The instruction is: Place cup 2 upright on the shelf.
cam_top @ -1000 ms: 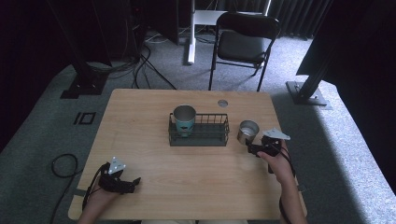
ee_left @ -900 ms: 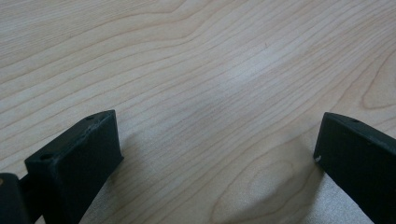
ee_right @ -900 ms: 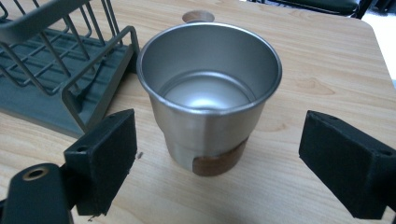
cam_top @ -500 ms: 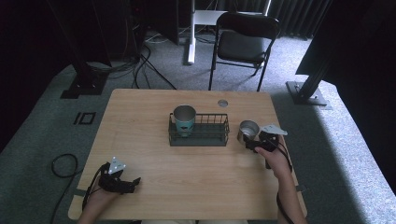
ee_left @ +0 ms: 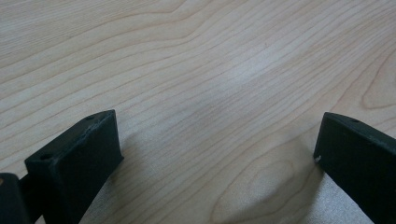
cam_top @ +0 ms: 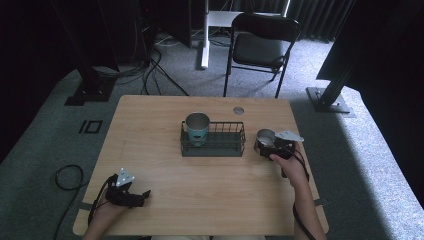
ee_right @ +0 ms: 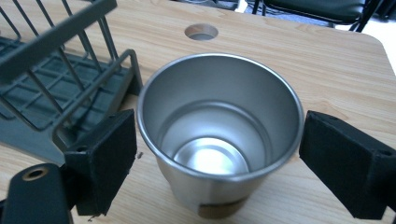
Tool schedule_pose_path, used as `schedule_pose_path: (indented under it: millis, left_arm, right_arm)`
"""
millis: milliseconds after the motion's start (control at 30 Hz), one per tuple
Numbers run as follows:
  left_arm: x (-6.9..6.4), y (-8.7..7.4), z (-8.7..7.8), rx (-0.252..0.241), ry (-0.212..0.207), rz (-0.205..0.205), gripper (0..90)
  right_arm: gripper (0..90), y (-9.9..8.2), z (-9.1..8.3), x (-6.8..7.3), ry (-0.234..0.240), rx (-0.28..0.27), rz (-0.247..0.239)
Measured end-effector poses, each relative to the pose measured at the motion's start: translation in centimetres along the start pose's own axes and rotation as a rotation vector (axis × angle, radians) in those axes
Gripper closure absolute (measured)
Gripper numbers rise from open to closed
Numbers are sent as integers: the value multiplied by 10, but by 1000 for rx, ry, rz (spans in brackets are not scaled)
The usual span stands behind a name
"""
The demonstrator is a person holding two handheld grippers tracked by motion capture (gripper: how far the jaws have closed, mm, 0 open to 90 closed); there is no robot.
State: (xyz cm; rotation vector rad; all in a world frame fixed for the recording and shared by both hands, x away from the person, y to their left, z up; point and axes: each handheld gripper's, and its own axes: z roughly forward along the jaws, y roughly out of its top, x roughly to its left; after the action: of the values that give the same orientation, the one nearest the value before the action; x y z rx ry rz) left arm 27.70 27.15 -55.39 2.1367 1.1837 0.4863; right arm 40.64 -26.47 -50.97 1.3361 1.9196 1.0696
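Right gripper view: the steel cup (ee_right: pixel 218 135) stands upright and empty on the table (ee_right: pixel 322 60), just beside the end of the wire rack (ee_right: pixel 56 79). The right gripper (ee_right: pixel 217 161) brackets the cup with its jaws apart, one pad on each side of the wall below the rim; the left pad looks close to or at the wall, the other has a small gap, and no clamp is made yet.

Recommended procedure for the grasp:
1. Centre the cup between the pads so both meet the wall together; uneven contact is likely to push the cup sideways into the rack.
2. Close on the wall below the rim. The smooth, tapered steel may slip upward out of a light grip, so press firmly.
3. Lift straight up before moving across, to clear the rack wire.

High view: the cup (cam_top: pixel 264 137) sits right of the rack (cam_top: pixel 213 145), which already holds a second cup (cam_top: pixel 197 127) at its left end; the right-hand part is free. The left gripper (cam_top: pixel 135 197) rests near the table's front left corner, jaws apart on bare wood, well apart from the work.
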Motion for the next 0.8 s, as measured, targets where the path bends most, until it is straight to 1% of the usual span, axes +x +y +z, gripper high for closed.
schedule_pose_path:
  millis: [67, 367, 700, 800]
  left_arm:
    - [0, 0, 0, 0, 0, 0, 11]
    - [0, 0, 0, 0, 0, 0, 11]
    - [0, 0, 0, 0, 0, 0, 11]
    - [0, 0, 0, 0, 0, 0, 11]
  right_arm:
    - [109, 1, 2, 1, -4, -2, -8]
    - [109, 3, 10, -1, 1, -14, -14]
    - [110, 5, 17, 0, -7, -14, -42]
    - [125, 6, 18, -1, -8, -10, -19]
